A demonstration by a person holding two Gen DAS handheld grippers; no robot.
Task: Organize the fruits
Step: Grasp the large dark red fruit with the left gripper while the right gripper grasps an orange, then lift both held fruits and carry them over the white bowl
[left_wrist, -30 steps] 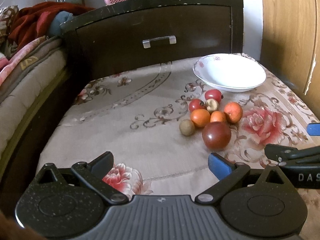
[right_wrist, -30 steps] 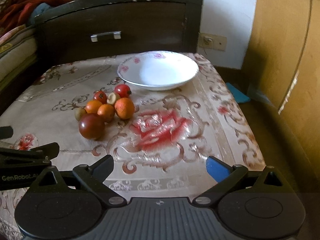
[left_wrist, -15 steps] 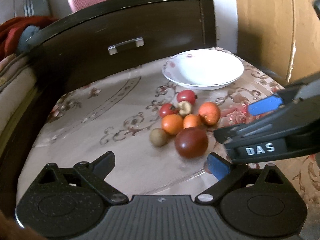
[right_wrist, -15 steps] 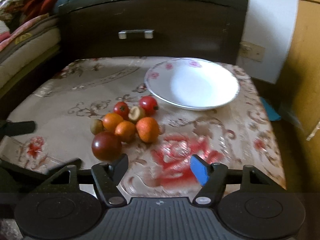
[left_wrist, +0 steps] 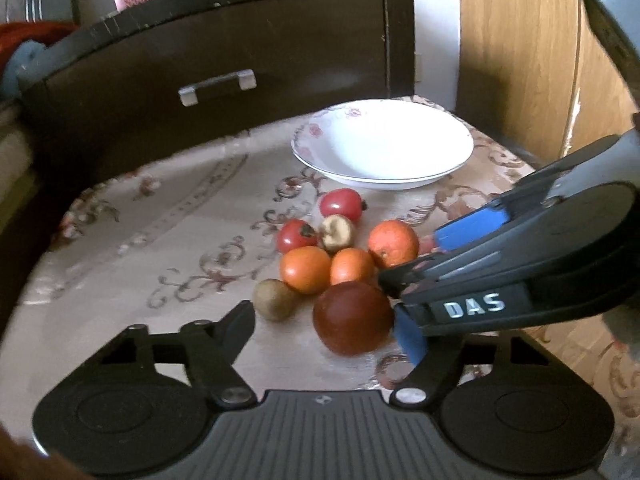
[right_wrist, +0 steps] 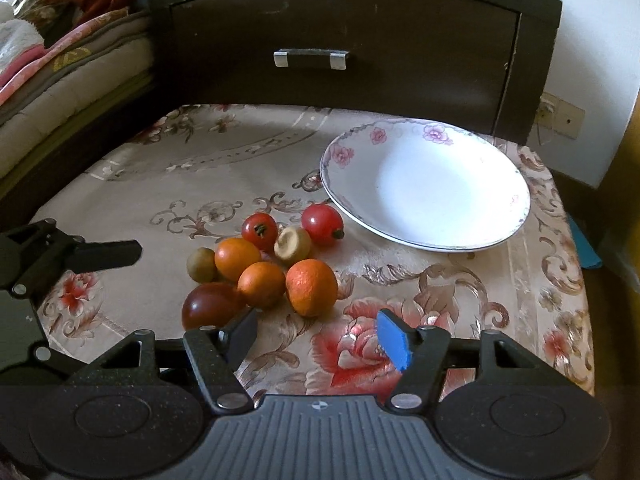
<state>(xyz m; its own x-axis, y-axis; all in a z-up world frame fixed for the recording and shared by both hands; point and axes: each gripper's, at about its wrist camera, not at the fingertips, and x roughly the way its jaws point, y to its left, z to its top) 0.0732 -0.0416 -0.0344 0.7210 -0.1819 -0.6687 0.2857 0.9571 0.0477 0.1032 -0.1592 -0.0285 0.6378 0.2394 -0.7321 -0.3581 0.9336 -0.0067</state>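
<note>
A cluster of fruit lies on the floral tablecloth: a dark red plum (left_wrist: 352, 317) (right_wrist: 210, 306), three oranges, the nearest one (right_wrist: 312, 287) (left_wrist: 393, 243), two red tomatoes (right_wrist: 322, 219), a kiwi (left_wrist: 275, 299) and a cut brown fruit (right_wrist: 292, 243). A white floral bowl (right_wrist: 426, 184) (left_wrist: 384, 144) stands empty behind them. My left gripper (left_wrist: 326, 326) is open with the plum between its fingers. My right gripper (right_wrist: 318, 332) is open just in front of the nearest orange, and it shows from the side in the left wrist view (left_wrist: 412, 256).
A dark wooden cabinet (right_wrist: 352, 44) with a metal handle stands right behind the table. A bed with folded blankets (right_wrist: 60, 68) is at the left. A wooden door (left_wrist: 532, 52) is at the right. The table edge drops off at the right.
Both grippers moved forward toward the fruit cluster. The left now has the plum between its fingers; the right came close to the nearest orange.
</note>
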